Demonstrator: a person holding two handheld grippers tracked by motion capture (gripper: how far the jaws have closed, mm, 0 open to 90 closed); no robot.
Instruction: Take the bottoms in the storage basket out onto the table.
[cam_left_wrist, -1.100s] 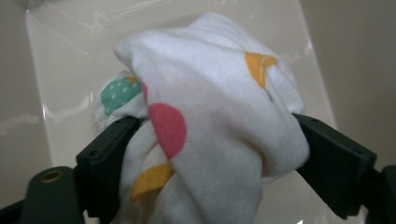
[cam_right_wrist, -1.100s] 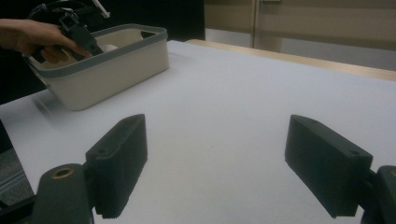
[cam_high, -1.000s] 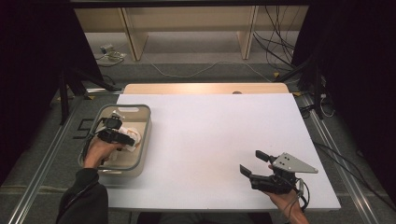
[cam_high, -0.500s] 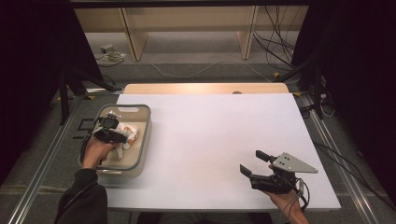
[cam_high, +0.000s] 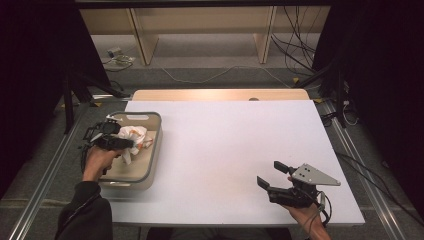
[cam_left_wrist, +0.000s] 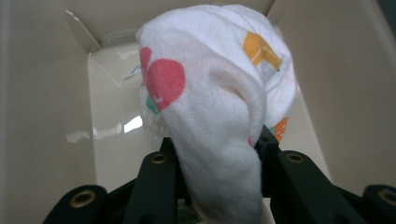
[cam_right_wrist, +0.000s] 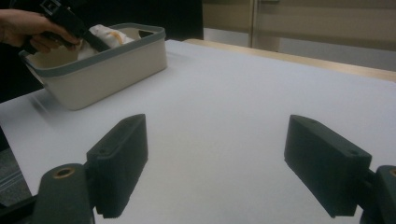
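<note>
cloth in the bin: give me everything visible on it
The cloth is white, soft-looking knit or terry fabric printed with coloured patches: a red-pink round one, orange blocks, a bit of green. It is bunched into a rounded bundle, not spread flat. The left gripper has just closed its jaws on a fold at its lower end, and the bundle rises from the grip inside the beige bin, at the table's left. Whether it touches the bin's floor can't be told. The right gripper is far off, open.

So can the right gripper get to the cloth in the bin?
Probably not from where it is. The right gripper sits open at the table's near right corner, far across from the bin, and the left gripper is already shut on the cloth.
</note>
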